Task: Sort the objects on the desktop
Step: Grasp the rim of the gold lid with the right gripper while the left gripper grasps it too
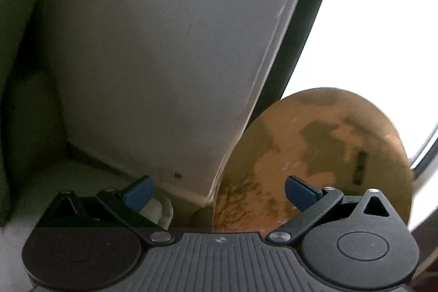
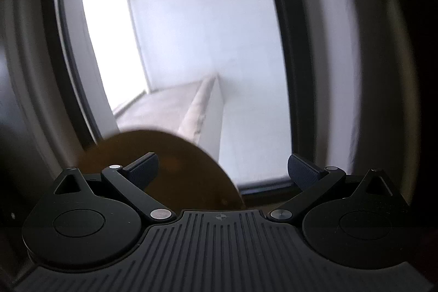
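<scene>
Both tools gape wide, holding nothing, aimed at a wall and window. A round brown disc [image 1: 314, 155] sits just ahead-right of the left tool [image 1: 219, 192] (ahead-left of the right tool [image 2: 222, 168]); no counter shows.

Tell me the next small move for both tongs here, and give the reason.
Probably tilt both tongs downward to find the desk. The left tongs are open and empty, facing a wall and an orange disc; the right tongs are open and empty, facing a window. Neither view shows anything to sort.
</scene>
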A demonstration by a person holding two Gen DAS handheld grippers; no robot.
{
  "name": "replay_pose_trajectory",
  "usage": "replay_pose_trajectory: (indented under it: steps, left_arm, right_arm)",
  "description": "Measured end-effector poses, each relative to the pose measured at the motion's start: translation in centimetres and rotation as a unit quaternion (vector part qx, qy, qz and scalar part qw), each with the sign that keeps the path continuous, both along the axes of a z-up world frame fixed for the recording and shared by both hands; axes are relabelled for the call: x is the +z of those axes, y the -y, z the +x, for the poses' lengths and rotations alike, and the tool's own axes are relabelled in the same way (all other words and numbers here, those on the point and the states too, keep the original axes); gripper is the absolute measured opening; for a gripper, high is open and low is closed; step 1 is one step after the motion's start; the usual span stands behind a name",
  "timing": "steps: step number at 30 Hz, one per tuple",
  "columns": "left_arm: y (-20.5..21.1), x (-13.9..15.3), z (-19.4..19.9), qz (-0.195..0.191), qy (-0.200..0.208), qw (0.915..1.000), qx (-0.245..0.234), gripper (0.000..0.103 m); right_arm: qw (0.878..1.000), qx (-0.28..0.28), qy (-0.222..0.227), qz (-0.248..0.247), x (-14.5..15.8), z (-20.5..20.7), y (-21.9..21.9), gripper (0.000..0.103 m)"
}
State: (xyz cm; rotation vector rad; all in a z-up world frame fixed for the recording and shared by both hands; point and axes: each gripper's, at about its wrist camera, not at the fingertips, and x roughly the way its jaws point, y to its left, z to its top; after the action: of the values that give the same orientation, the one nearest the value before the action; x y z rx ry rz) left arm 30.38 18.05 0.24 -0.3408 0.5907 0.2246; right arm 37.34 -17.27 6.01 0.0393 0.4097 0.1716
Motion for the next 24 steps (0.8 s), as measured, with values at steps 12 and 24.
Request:
replay_pose_trajectory:
  steps: [12,24]
  left_arm:
    - [-0.4,-5.2,3.1,-0.071,0.011,0.997,-0.028,0.102]
    - [0.1,-7.1,3.6,-0.089,0.052,0.9917,-0.077,0.103]
  right_arm:
    - [0.998,0.036,-0.04,-0.012,-9.1,6.1,-0.5,0.103]
    - [0.996,0.066,-0.041,0.047,-11.0,7.6,0.2,0.103]
